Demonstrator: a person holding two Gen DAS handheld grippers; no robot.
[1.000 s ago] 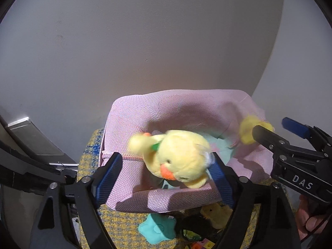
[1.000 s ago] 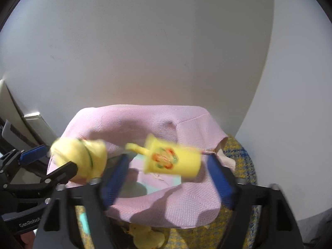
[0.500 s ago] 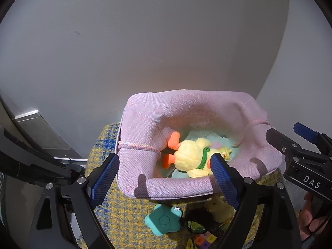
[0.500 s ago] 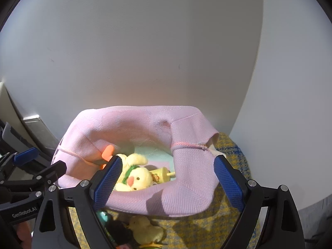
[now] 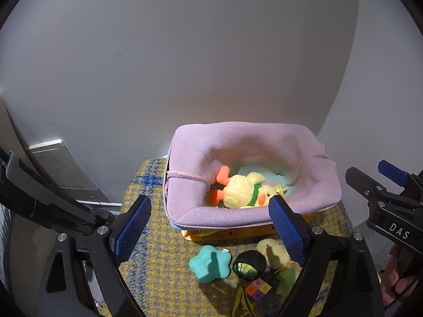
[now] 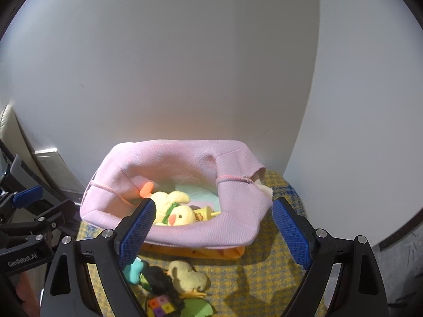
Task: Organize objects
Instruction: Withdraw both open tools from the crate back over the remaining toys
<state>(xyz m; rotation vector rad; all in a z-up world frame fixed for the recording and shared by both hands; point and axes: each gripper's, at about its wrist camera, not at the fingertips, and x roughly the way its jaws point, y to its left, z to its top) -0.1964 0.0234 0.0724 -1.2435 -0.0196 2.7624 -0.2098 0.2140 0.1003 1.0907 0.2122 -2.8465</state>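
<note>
both grippers, left gripper (image 5: 208,224) and right gripper (image 6: 212,228), hang spread and empty before the pink fabric basket (image 5: 227,215), where the yellow plush duck (image 5: 244,191) lies beside a small yellow toy cup (image 6: 205,213).

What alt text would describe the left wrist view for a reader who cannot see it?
A yellow plush duck lies in a pink fabric basket on a yellow checked cloth, seen between the open, empty left tongs. A teal star toy and small yellow chick lie outside.
</note>
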